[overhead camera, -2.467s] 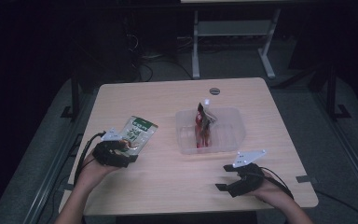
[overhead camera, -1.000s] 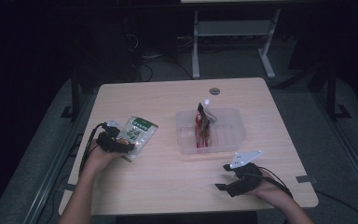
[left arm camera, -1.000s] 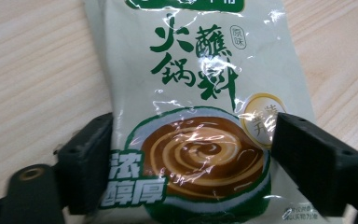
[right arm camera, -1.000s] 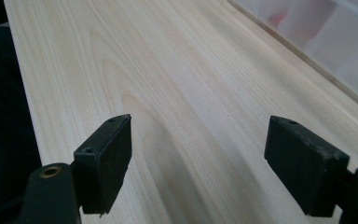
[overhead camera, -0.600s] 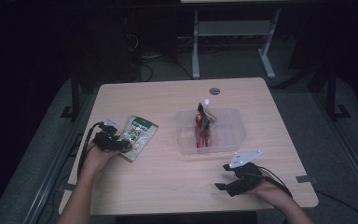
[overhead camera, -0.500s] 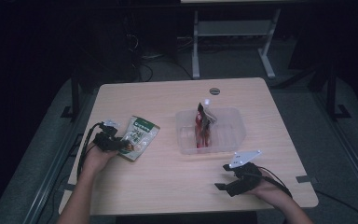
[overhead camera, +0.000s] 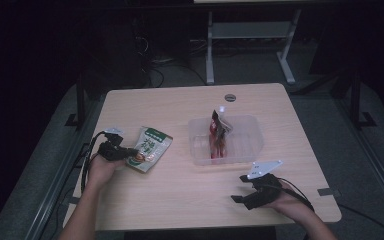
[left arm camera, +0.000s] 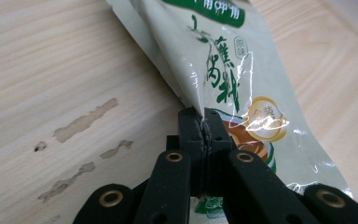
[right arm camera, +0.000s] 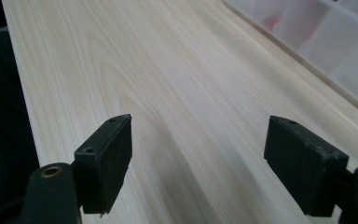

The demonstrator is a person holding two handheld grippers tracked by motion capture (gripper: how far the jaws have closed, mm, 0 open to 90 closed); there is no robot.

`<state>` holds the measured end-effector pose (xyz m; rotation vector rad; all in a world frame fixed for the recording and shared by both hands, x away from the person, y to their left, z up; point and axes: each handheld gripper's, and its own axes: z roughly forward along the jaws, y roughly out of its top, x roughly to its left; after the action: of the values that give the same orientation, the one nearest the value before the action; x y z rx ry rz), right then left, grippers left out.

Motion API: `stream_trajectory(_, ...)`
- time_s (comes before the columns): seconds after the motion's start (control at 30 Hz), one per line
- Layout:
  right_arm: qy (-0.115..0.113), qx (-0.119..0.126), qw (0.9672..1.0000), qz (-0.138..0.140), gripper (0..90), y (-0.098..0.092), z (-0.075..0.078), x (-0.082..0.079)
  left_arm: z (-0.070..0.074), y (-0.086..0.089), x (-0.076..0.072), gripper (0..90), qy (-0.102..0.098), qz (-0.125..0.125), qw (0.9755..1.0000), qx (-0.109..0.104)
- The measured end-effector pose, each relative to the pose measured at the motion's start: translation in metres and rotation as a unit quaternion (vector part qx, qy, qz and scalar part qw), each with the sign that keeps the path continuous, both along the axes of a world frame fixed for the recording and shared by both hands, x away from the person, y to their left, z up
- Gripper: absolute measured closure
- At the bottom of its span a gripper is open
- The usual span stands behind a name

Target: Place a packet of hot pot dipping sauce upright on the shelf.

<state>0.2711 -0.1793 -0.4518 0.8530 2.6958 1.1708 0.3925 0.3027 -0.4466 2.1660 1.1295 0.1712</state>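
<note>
A pale green snack packet (overhead camera: pixel 151 148) with green print lies on the left part of the wooden table (overhead camera: pixel 180 110). My left gripper (overhead camera: pixel 125 151) has just been closing and is now shut on the packet's (left arm camera: pixel 223 74) near edge; in the left gripper view the jaws pinch the foil between them (left arm camera: pixel 204 122). A clear plastic bin (overhead camera: pixel 247 145) stands right of centre with a red packet (overhead camera: pixel 218 134) upright in it. My right gripper (overhead camera: pixel 246 189) rests near the front right of the table. Its jaws stand open over bare wood (right arm camera: pixel 198 140).
A round grommet (overhead camera: pixel 230 97) sits in the tabletop near the far edge. The bin's wall (right arm camera: pixel 326 42) lies ahead and to the right of my right gripper. A white desk frame (overhead camera: pixel 250 35) stands on the floor beyond the table. Bare wood lies between the two hands.
The left hand set the green packet down flat from a lifted pose, then shifted slightly left, and its jaws closed on the packet's edge. The right hand has kept still.
</note>
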Motion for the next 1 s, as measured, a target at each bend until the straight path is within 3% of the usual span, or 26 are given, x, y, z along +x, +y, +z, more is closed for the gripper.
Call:
stream_trajectory(0.07, 0.006, 0.007, 0.9999, -0.009, 19.0, -0.001, 0.002, 0.002, 0.005, 0.0, -0.003, 89.1, -0.006, -0.011, 0.9999, -0.004)
stream_trajectory(0.13, 0.014, 0.017, 0.9998, 0.003, 18.7, -0.003, 0.005, 0.003, 0.01, -0.001, -0.007, 89.1, -0.009, -0.017, 0.9997, -0.013)
stream_trajectory(0.27, 0.007, 0.027, 0.9996, 0.001, 19.9, -0.002, 0.012, 0.002, 0.023, -0.003, -0.016, 89.3, -0.022, -0.031, 0.9989, -0.026)
stream_trajectory(0.33, 0.019, 0.032, 0.9993, 0.002, 19.0, -0.001, 0.014, 0.003, 0.029, -0.004, -0.023, 89.3, -0.029, -0.036, 0.9984, -0.034)
stream_trajectory(0.57, 0.022, 0.017, 0.9995, 0.013, 25.6, 0.005, 0.016, 0.001, 0.042, -0.009, -0.046, 89.3, -0.029, -0.074, 0.9965, -0.025)
stream_trajectory(0.7, 0.03, 0.027, 0.999, 0.018, 28.6, 0.009, 0.017, 0.002, 0.043, -0.01, -0.062, 89.3, -0.029, -0.089, 0.9953, -0.026)
stream_trajectory(0.83, 0.034, 0.035, 0.9985, 0.027, 32.6, 0.015, 0.018, 0.004, 0.045, -0.014, -0.08, 89.4, -0.035, -0.11, 0.993, -0.027)
stream_trajectory(1.0, 0.04, 0.053, 0.9972, 0.035, 35.4, 0.023, 0.02, 0.01, 0.049, -0.023, -0.101, 89.4, -0.046, -0.141, 0.9885, -0.031)
